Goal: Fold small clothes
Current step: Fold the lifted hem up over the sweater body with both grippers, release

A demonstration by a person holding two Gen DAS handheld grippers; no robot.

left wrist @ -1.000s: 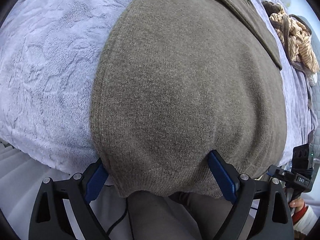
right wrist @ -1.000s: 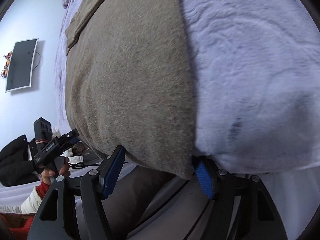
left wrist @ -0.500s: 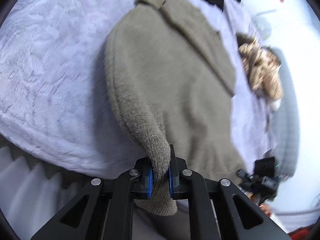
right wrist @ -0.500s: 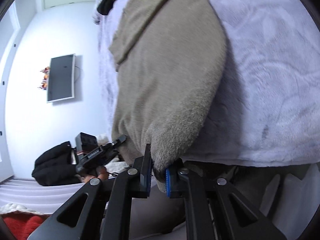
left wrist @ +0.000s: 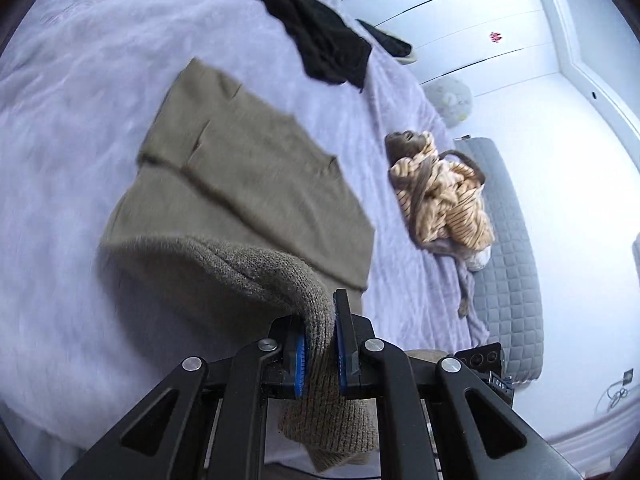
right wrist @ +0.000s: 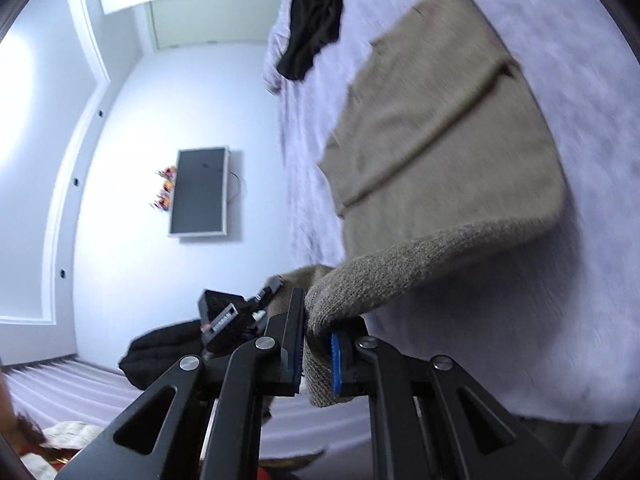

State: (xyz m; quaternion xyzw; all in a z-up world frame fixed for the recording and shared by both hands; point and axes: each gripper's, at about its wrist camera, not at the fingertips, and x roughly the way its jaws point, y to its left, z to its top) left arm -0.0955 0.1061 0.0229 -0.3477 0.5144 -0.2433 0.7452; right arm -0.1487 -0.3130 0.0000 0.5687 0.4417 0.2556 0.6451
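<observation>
While the knit (left wrist: 256,184) hem was clamped by L gripper (left wrist: 320,344) & R gripper (right wrist: 316,354), corners were best kept level.

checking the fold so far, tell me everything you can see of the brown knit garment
The brown knit garment is a taupe, fuzzy, ribbed-edged knit lying mostly flat on the lilac blanket, with a narrower panel already folded lengthwise over its body. Its near hem is lifted off the bed: the left gripper is shut on one corner and the right gripper on the other, the edge sagging between them. Nothing else touches it.
</observation>
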